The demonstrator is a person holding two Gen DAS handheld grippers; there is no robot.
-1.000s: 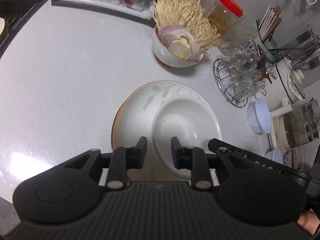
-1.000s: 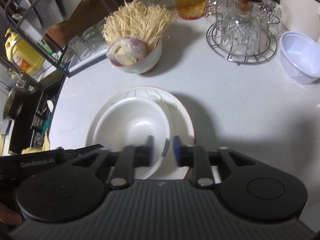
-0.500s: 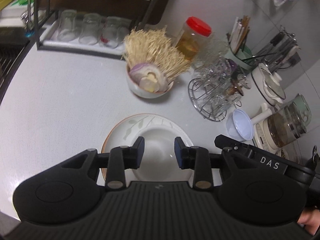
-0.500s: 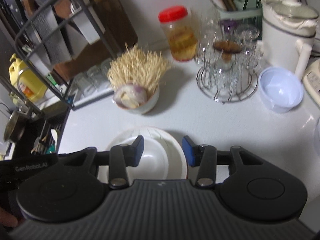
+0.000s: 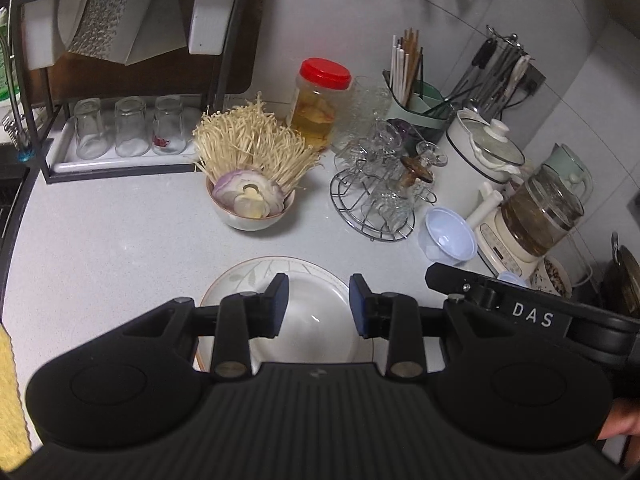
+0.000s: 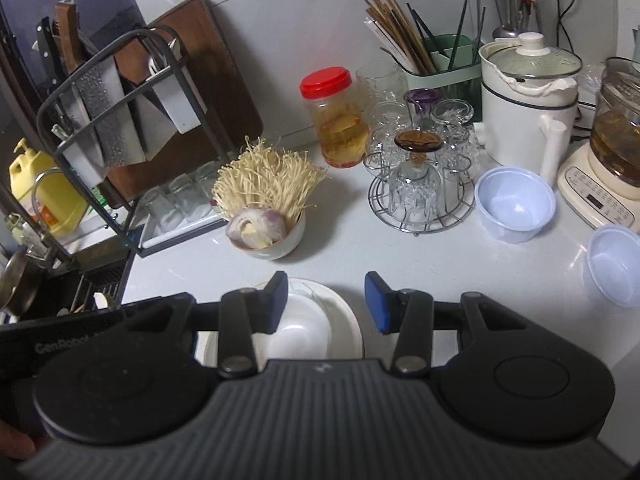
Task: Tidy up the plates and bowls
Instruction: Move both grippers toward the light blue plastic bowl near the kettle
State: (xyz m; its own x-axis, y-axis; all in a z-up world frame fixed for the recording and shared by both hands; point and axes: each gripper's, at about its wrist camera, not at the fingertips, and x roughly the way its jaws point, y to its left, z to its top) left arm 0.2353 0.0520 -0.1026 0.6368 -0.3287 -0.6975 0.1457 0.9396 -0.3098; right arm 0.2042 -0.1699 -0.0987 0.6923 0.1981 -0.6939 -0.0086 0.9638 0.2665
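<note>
White bowl (image 5: pixel 316 336) nested on plate (image 5: pixel 240 280); both grippers empty, above

A pale grey speckled stone countertop (image 5: pixel 100 232) runs beneath a plain white wall (image 6: pixel 304 12) — a black wire dish rack (image 6: pixel 100 92) stands left, a dark wooden cutting board (image 6: pixel 224 92) leaning behind

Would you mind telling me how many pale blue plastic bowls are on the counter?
2. One pale blue plastic bowl sits beside the wire glass rack; the other is further right, near the counter's edge. More may be hidden.
</note>
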